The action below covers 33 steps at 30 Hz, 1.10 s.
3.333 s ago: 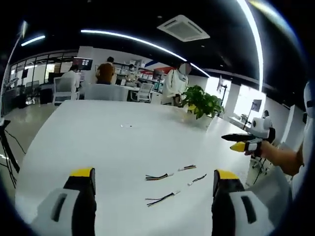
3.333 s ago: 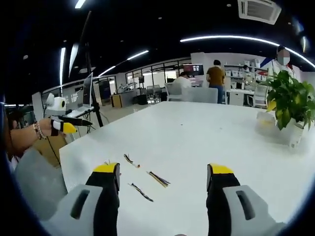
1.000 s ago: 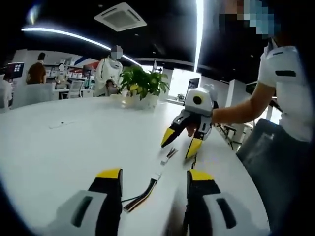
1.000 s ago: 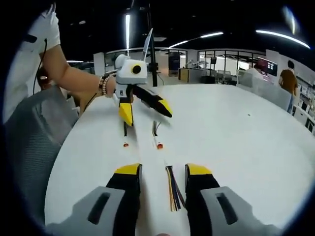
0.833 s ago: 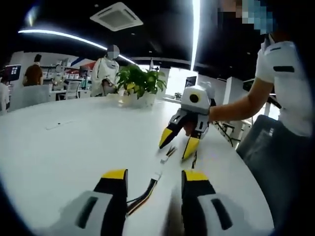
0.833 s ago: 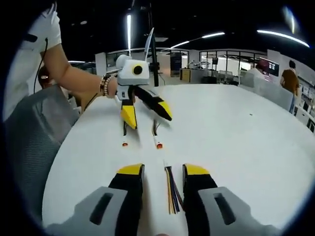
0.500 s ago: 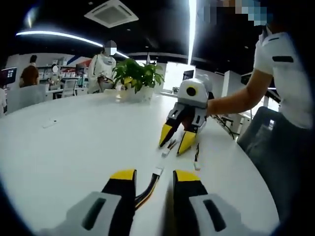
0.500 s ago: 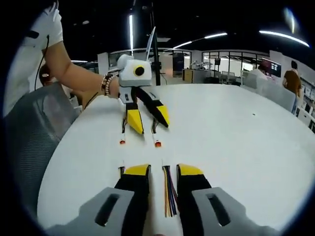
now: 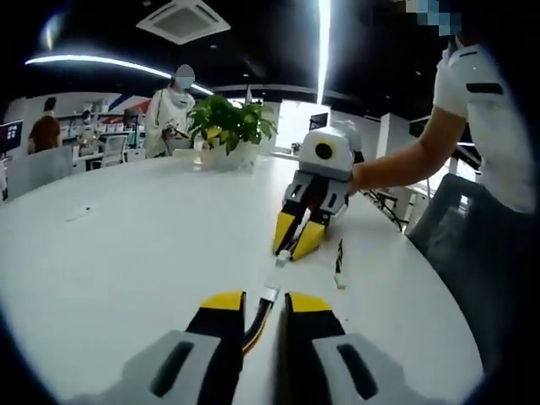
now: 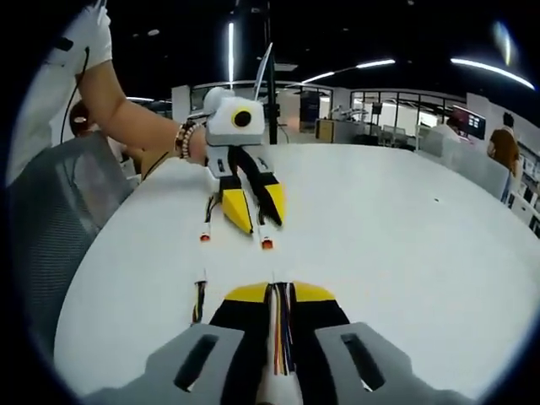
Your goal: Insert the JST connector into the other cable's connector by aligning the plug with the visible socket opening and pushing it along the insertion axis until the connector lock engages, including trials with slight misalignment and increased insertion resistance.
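On the white bench (image 9: 101,245), my left claw (image 9: 260,302) is nearly clenched around a multicoloured cable (image 9: 256,319) whose white connector (image 9: 270,293) pokes out ahead of its tips. To its right, my right claw (image 10: 279,292) is clamped on a second striped cable (image 10: 279,337). Spare leads (image 10: 205,221) lie nearby. I judge both cables gripped but lifting, alignment and mating still undone; the connectors sit apart.

White table (image 10: 405,245); multicoloured striped cable (image 10: 279,329); green plant (image 9: 226,125).
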Tool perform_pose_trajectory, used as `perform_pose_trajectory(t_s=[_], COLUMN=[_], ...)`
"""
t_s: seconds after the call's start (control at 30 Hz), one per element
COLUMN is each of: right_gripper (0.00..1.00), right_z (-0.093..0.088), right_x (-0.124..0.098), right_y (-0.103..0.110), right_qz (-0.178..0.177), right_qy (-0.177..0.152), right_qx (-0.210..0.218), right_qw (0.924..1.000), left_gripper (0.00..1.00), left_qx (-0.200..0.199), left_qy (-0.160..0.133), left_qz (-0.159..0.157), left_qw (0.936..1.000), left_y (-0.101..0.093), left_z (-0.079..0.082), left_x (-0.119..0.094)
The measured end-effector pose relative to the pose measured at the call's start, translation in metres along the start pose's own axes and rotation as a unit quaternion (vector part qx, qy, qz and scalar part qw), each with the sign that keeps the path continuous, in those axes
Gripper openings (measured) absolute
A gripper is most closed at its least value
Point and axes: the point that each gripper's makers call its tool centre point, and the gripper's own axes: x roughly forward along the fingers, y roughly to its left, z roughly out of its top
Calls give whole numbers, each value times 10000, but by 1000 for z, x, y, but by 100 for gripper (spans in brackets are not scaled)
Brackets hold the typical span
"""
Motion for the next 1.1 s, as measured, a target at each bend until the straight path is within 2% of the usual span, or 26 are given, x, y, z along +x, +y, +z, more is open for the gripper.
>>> perform_pose_trajectory(t_s=[0.27, 0.6, 0.93, 1.1], right_gripper=[5, 5, 4, 4], right_z=[0, -1, 22, 24], right_x=[1, -2, -5, -2], right_y=[-2, 2, 16, 23], right_qz=[18, 97, 305, 378], right_qy=[-22, 78, -14, 86], right_qx=[-90, -243, -324, -446], right_qw=[10000, 9996, 9990, 9983], left_gripper=[2, 1, 1, 1], left_qx=[153, 359, 797, 917], left_qy=[21, 48, 379, 417], left_qz=[-38, -103, -350, -399], left_qw=[9999, 9993, 9955, 9941], left_y=[-1, -2, -19, -22], left_z=[-1, 0, 3, 10], left_x=[2, -3, -6, -3])
